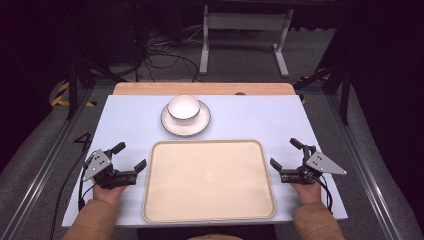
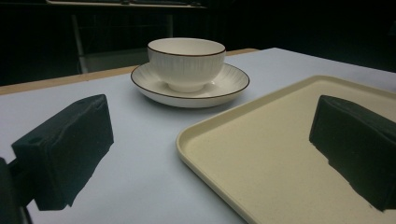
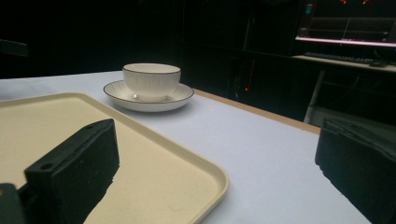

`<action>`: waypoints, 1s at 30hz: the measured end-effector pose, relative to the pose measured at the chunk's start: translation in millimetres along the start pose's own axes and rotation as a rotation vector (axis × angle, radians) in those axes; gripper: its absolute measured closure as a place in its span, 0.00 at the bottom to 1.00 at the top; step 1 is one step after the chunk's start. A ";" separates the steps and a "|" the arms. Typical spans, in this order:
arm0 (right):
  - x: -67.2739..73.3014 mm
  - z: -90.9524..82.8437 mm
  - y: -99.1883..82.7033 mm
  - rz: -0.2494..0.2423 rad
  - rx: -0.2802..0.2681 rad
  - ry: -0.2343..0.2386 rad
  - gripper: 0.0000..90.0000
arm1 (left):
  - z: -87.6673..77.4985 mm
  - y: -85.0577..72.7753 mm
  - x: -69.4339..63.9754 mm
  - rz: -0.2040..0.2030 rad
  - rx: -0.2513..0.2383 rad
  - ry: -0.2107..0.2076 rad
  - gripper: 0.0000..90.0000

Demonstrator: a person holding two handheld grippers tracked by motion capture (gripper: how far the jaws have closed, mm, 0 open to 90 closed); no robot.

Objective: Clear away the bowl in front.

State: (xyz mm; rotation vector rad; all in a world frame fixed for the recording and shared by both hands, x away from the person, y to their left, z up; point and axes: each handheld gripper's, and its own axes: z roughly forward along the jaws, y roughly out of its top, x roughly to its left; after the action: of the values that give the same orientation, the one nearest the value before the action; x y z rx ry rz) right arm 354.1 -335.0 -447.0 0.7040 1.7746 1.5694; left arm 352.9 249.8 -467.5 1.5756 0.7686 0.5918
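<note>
here both tongs, left (image 1: 131, 155) and right (image 1: 283, 152), gape wide, empty, flanking the tray (image 1: 209, 216).

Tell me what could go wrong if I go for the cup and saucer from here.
1. The cup sits loose on the saucer; lifting the saucer alone may let the cup slide or tip.
2. The saucer's rim is low and shallow, so open jaws could slip off or push it toward the far wooden edge.
3. The tray lies between the left hand-held gripper and the right hand-held gripper; a low reach could catch its raised rim.
</note>
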 end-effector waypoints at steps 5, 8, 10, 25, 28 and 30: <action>-2.9 -0.6 -1.2 0.040 0.007 -0.001 0.00 | -0.6 0.7 0.7 -0.004 0.008 0.001 0.00; -2.8 -0.4 -1.5 0.040 0.010 -0.007 0.00 | -0.8 1.0 0.6 -0.006 0.011 0.006 0.00; -2.9 -0.1 -2.4 0.056 0.016 -0.011 0.00 | -1.3 1.9 0.1 -0.007 0.025 0.011 0.01; -4.2 0.9 -4.1 0.070 0.023 -0.019 0.00 | -4.0 32.2 -5.8 0.062 0.061 0.030 0.00; -4.7 1.3 -4.2 0.081 0.024 -0.015 0.00 | -2.9 36.8 -8.1 0.070 0.060 0.016 0.00; -4.7 1.7 -4.2 0.083 0.027 -0.015 0.00 | -2.2 40.3 -8.7 0.057 0.067 -0.001 0.00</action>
State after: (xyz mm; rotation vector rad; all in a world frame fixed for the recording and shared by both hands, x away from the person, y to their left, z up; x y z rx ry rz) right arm 358.5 -338.0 -450.6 0.8096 1.7789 1.5930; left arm 351.4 242.3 -426.9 1.6635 0.7511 0.6127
